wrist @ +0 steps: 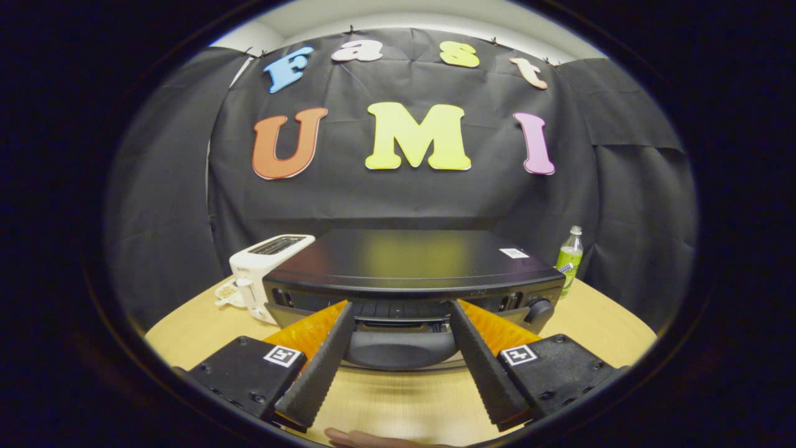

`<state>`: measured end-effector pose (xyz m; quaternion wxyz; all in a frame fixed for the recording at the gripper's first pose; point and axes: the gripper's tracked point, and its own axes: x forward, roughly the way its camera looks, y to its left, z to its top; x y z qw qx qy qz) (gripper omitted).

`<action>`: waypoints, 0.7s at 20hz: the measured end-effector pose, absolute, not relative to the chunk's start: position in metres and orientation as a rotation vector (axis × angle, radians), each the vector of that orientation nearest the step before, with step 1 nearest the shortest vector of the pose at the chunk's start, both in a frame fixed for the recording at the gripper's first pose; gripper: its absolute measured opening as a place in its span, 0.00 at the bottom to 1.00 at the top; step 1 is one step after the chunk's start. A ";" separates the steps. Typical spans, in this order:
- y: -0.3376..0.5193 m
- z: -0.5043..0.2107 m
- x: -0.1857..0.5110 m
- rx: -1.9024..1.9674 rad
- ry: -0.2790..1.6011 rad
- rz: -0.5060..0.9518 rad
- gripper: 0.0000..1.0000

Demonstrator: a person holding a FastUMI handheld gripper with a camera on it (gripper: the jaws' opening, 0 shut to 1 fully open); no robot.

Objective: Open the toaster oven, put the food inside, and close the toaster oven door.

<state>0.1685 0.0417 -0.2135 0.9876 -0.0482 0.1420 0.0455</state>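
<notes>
Nearest the toaster oven's [413, 292] front, the gripper [398, 311] stands with its fingers spread wide and holding nothing, their tips just at the oven's upper front edge, either side of the dark curved door handle [401, 350]. The door looks partly lowered; the cavity is too dark to tell whether food is inside. A misjudged push could slide the oven on the wooden table [609, 336], or the fingers could slip off the handle. Left of the oven sits a white pop-up toaster [264, 267], slots apparently empty; behind its right corner, a capped green bottle [569, 256].
</notes>
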 end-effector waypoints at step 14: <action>0.028 -0.256 0.099 -0.173 0.464 0.062 0.99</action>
